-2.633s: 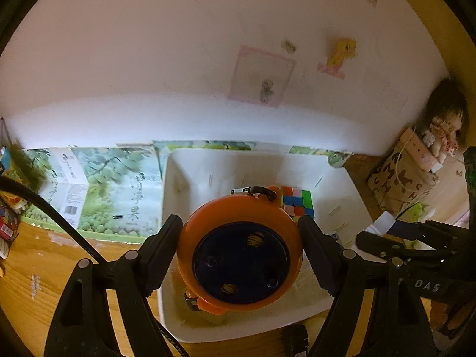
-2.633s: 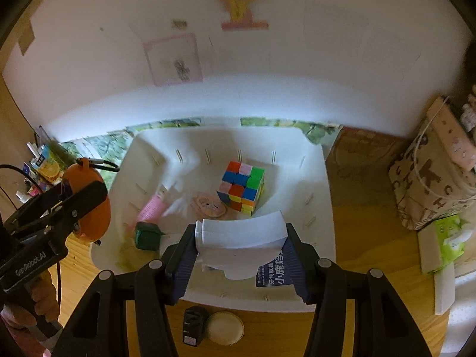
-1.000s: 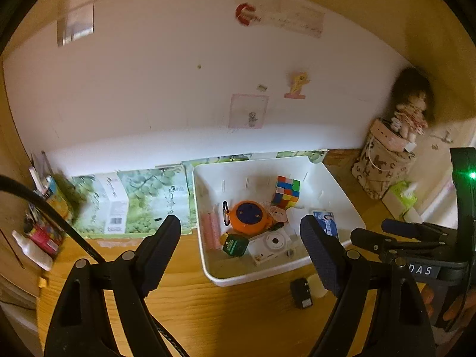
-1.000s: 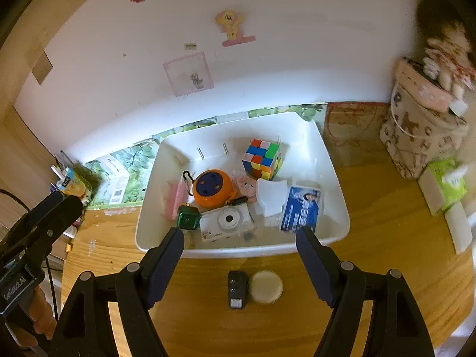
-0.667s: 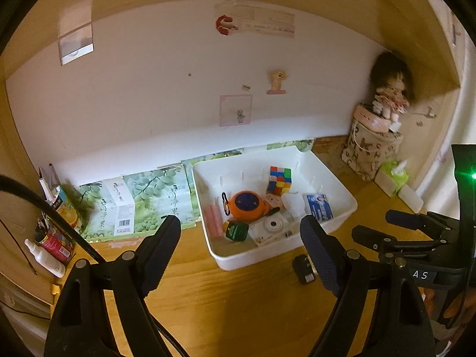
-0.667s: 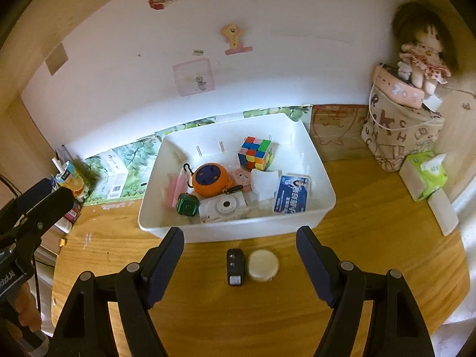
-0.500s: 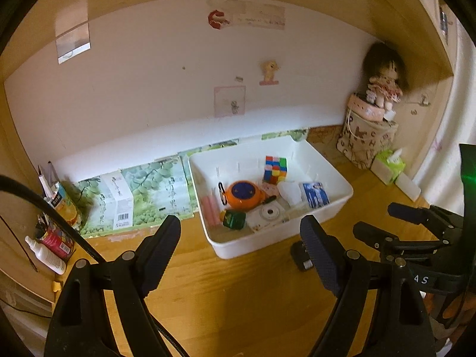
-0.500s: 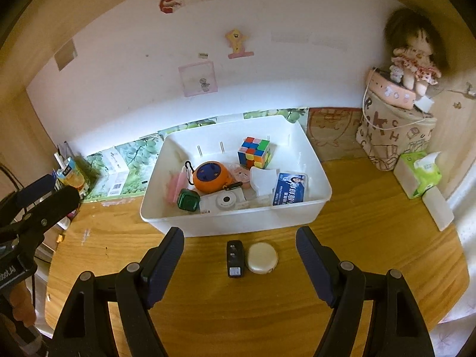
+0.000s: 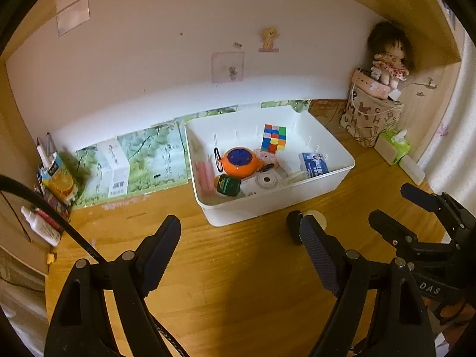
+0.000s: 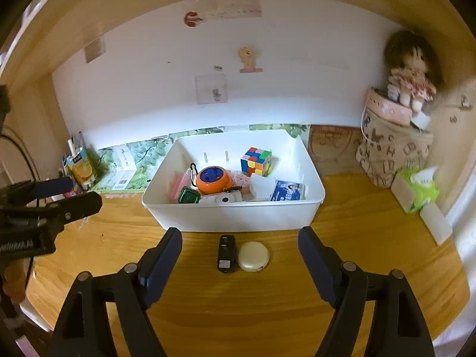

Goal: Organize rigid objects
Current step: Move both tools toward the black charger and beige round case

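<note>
A white bin (image 9: 279,205) (image 10: 238,217) on the wooden desk holds an orange round reel (image 9: 239,162) (image 10: 212,180), a colour cube (image 9: 273,137) (image 10: 256,160), a green box (image 10: 188,195), a white camera (image 10: 223,199), a white block (image 10: 261,186) and a blue card (image 10: 287,195). A black adapter (image 10: 226,253) and a cream round case (image 10: 253,256) lie on the desk in front of the bin. My left gripper (image 9: 239,244) is open and empty, well back from the bin. My right gripper (image 10: 239,251) is open and empty, with the adapter and case between its fingers' line of sight.
A doll on a patterned bag (image 10: 395,145) and a tissue pack (image 10: 419,186) stand at the right. Green-printed boxes (image 9: 125,163), a juice carton (image 10: 80,168) and bottles (image 9: 41,227) line the left back. The wall is close behind the bin.
Both grippers let go of the orange reel and the white block in the bin, opened, and drew back and up from it. They are still retreating toward the desk's front.
</note>
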A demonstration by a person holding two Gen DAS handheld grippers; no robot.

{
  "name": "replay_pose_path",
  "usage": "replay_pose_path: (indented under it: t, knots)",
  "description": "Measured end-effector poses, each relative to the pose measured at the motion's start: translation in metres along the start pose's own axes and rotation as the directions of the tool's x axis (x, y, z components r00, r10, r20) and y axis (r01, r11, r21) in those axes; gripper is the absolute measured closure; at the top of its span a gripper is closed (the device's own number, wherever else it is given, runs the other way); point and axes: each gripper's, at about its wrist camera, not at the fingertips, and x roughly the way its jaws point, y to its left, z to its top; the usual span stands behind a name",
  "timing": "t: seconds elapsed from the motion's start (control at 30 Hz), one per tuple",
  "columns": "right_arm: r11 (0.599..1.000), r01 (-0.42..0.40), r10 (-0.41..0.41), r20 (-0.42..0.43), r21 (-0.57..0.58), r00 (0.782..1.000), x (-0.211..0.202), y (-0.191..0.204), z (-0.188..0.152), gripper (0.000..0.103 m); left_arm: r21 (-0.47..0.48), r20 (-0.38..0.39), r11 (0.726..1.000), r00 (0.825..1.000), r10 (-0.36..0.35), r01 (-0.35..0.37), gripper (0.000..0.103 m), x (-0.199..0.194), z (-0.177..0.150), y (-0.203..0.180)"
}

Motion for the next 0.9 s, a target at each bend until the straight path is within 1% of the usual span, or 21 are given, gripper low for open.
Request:
replay_pose_path:
  t: [0.07, 0.17, 0.23, 0.33, 0.43, 0.5, 0.67, 0.9]
  knots:
    - [0.999, -0.015, 0.015, 0.017, -0.048, 1.0, 0.001, -0.002, -0.003, 0.022, -0.016, -0.017, 0.999, 0.999, 0.028, -0.028, 0.018, 0.003, -0.002, -0.004]
    - [0.991, -0.035, 0.038, 0.016, -0.129, 0.999, 0.008, -0.003, -0.007, 0.022, -0.048, -0.032, 0.998, 0.999, 0.041, -0.043, 0.018, 0.008, -0.006, -0.008]
    - [0.985, -0.063, 0.068, 0.021, -0.162, 0.998, 0.011, -0.005, -0.01, 0.022, -0.082, -0.063, 0.994, 0.996, 0.069, -0.074, 0.018, 0.015, -0.01, -0.011]
    - [0.971, -0.108, 0.113, 0.011, -0.214, 0.993, 0.016, -0.008, -0.015, 0.022, -0.141, -0.102, 0.986, 0.992, 0.072, -0.086, 0.018, 0.023, -0.016, -0.015]
    - [0.954, -0.134, 0.142, 0.01, -0.269, 0.99, 0.019, -0.012, -0.02, 0.022, -0.184, -0.134, 0.977, 0.988, 0.081, -0.105, 0.018, 0.03, -0.02, -0.02]
    - [0.942, -0.135, 0.147, 0.014, -0.308, 0.989, 0.023, -0.015, -0.023, 0.022, -0.207, -0.151, 0.971, 0.985, 0.088, -0.119, 0.018, 0.034, -0.023, -0.024]
    - [0.906, -0.176, 0.196, 0.012, -0.385, 0.981, 0.031, -0.025, -0.03, 0.022, -0.25, -0.208, 0.955, 0.972, 0.107, -0.159, 0.018, 0.047, -0.031, -0.038]
    - [0.839, -0.229, 0.24, -0.042, -0.494, 0.97, 0.052, -0.037, -0.043, 0.022, -0.301, -0.29, 0.936, 0.953, 0.09, -0.18, 0.018, 0.078, -0.039, -0.053]
